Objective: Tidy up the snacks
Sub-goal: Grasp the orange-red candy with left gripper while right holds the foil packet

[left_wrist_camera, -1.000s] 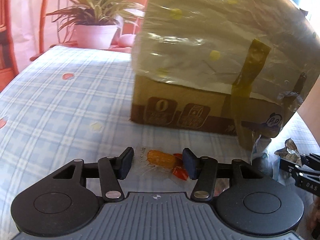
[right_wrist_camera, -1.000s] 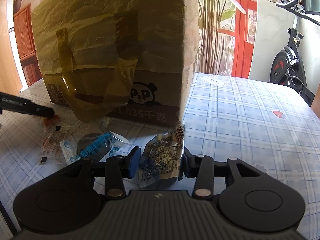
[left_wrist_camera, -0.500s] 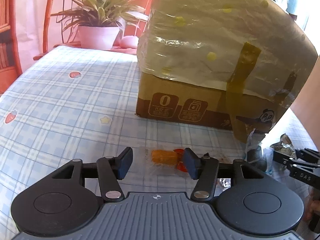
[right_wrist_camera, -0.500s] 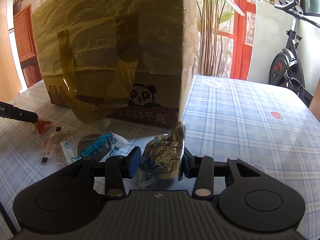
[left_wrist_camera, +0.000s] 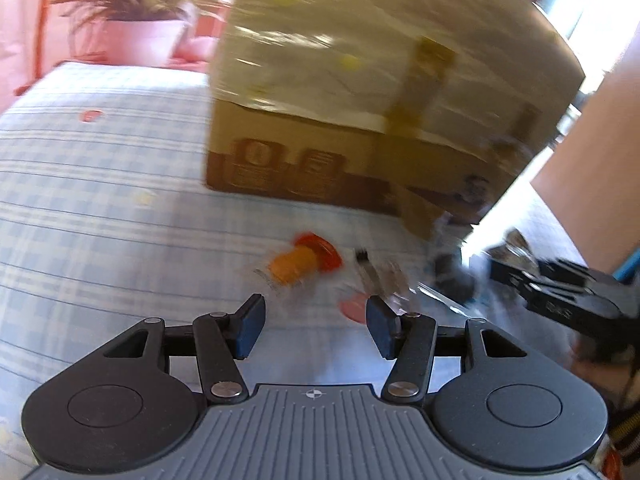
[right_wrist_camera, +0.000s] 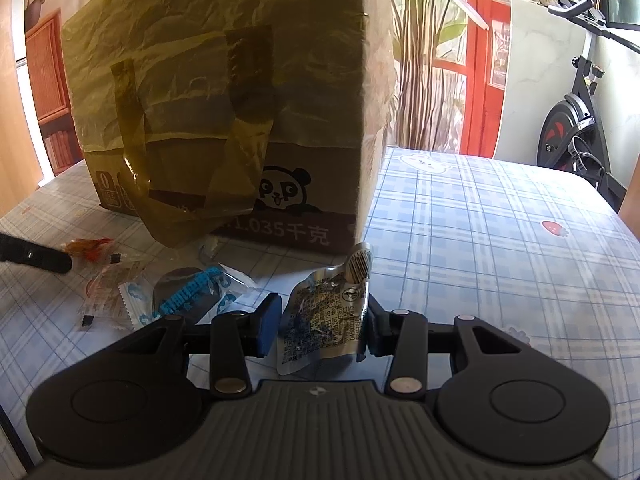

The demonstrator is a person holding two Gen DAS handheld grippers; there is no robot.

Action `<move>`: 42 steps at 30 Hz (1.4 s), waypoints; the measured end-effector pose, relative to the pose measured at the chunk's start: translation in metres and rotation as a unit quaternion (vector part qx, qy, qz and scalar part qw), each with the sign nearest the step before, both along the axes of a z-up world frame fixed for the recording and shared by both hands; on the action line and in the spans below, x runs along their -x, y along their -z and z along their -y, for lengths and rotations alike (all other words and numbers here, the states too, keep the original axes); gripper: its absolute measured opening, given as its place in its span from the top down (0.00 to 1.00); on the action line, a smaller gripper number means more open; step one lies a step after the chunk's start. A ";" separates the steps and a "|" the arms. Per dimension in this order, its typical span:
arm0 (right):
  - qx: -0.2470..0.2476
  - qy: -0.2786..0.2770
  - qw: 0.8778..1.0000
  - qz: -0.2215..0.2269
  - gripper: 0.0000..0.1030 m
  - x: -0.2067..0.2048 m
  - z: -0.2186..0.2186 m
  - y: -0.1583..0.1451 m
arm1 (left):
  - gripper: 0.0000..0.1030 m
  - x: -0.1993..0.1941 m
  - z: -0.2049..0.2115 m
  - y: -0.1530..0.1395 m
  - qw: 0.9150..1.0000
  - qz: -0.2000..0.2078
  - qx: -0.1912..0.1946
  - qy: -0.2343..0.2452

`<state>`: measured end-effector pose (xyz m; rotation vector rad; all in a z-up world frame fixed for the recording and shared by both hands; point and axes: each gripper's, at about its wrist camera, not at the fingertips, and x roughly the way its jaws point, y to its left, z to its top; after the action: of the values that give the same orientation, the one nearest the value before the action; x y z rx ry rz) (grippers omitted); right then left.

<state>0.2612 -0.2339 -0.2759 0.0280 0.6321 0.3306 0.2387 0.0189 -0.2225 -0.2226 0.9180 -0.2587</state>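
Observation:
An orange and red wrapped snack (left_wrist_camera: 301,263) lies on the checked tablecloth just ahead of my left gripper (left_wrist_camera: 316,328), which is open and empty. The same snack shows in the right wrist view (right_wrist_camera: 89,249), with the left gripper's fingertip beside it. My right gripper (right_wrist_camera: 320,326) holds a crinkled silver snack packet (right_wrist_camera: 326,312) between its fingers. A blue and clear packet (right_wrist_camera: 192,290) and a clear packet with red print (right_wrist_camera: 106,298) lie left of it. A large cardboard box (right_wrist_camera: 240,120) wrapped in plastic stands behind the snacks.
The blue checked tablecloth (right_wrist_camera: 500,240) stretches out to the right of the box. A potted plant (left_wrist_camera: 136,28) stands at the table's far end. An exercise bike (right_wrist_camera: 576,128) stands beyond the table at right. The person's forearm (left_wrist_camera: 580,184) shows at right.
My left gripper has pulled back and swung, so the orange snack now lies ahead of the fingers instead of between them. The view is blurred. The right gripper has barely moved.

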 end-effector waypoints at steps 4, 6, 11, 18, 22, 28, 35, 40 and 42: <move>-0.002 0.000 1.000 0.001 0.57 0.000 0.001 0.000 | 0.43 0.001 0.000 -0.003 1.000 -0.005 0.019 0.015; -0.003 0.000 1.000 0.001 0.57 0.000 0.001 0.000 | 0.43 0.002 -0.001 -0.006 1.000 0.008 0.002 0.010; -0.004 -0.001 1.000 -0.001 0.57 0.000 0.002 0.000 | 0.43 -0.010 -0.010 -0.010 0.999 0.032 -0.025 0.008; -0.005 0.000 1.000 -0.002 0.57 -0.001 0.002 0.001 | 0.44 -0.037 -0.002 0.002 0.996 0.030 -0.066 0.057; -0.006 0.001 1.000 -0.002 0.57 -0.001 0.002 0.001 | 0.53 -0.037 0.006 0.006 0.992 0.044 -0.094 0.074; -0.006 0.001 1.000 -0.002 0.57 -0.001 0.002 0.002 | 0.66 -0.022 0.006 0.004 0.992 0.051 -0.101 0.055; -0.008 0.001 1.000 -0.002 0.57 -0.001 0.002 0.003 | 0.67 0.000 -0.007 0.002 0.996 0.052 -0.074 0.002; -0.007 0.002 1.000 0.003 0.57 0.001 0.002 0.003 | 0.67 0.005 -0.014 -0.011 0.996 0.068 -0.059 -0.012; -0.009 0.004 1.000 0.009 0.57 0.003 0.003 0.003 | 0.67 0.008 -0.014 -0.017 0.996 0.076 -0.053 -0.016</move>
<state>0.2583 -0.2367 -0.2785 0.0454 0.6114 0.3295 0.2312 0.0327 -0.2050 -0.1172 0.7739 -0.1943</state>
